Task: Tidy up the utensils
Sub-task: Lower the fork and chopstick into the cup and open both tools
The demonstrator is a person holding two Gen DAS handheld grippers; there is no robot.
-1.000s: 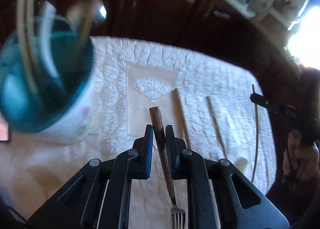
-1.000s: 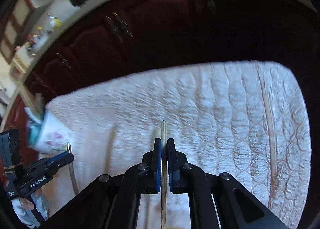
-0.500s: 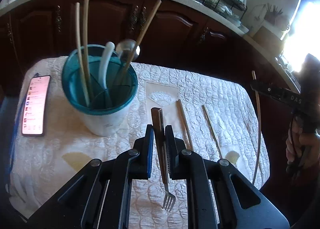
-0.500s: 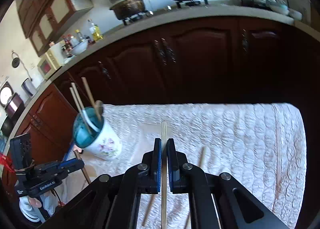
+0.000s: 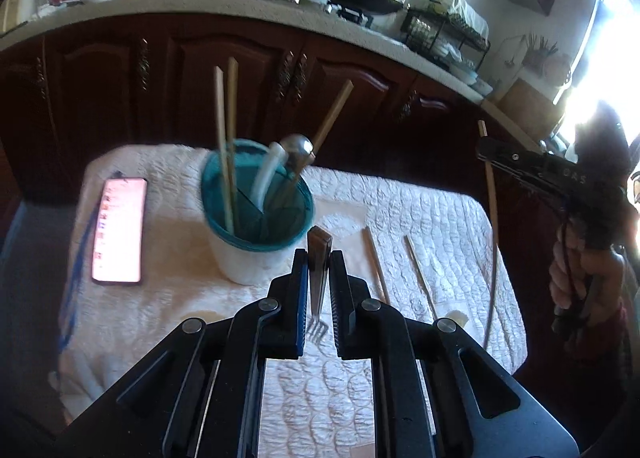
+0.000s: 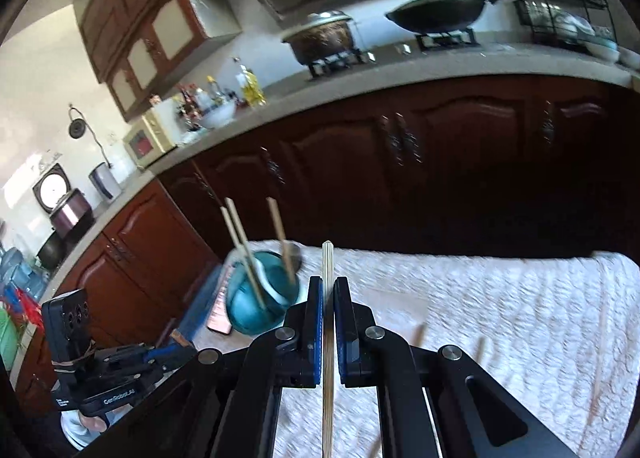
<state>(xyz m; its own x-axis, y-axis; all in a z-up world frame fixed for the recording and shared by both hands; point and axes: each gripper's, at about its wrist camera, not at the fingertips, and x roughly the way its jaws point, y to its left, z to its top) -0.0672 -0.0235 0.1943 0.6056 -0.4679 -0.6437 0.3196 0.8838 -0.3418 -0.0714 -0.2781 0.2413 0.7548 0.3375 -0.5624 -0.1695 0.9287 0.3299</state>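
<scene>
Holding a fork [image 5: 319, 270] in your left gripper [image 5: 319, 270] and a single chopstick [image 6: 327, 338] in your right gripper [image 6: 327, 322], you have both sets of fingers clamped tight on their utensils, each in the lower centre of its own wrist view.

The holder cup [image 5: 256, 226], teal inside and white outside, stands just beyond the fork's handle, left of centre in the left view. It looks light and tall enough to tip, so a sideways knock on its rim is the thing to avoid. It already carries three upright chopsticks [image 5: 224, 162], a white utensil and a metal spoon [image 5: 298, 148], which crowd the opening; judge a free gap before lowering anything.

The fork is stiff metal, smooth and likely slippery. You grip it on the handle with the tines [image 5: 316, 332] pointing back towards you, so it would go in handle first.

The chopstick is light, rigid and thin. It could pivot in the pads, held mid-length as it is.

On the quilted white cloth [image 5: 400, 218], two more chopsticks [image 5: 376, 266] lie right of the cup, well clear. A lit phone [image 5: 118, 230] lies at the left of the frame, near the cup but apart from it.
</scene>
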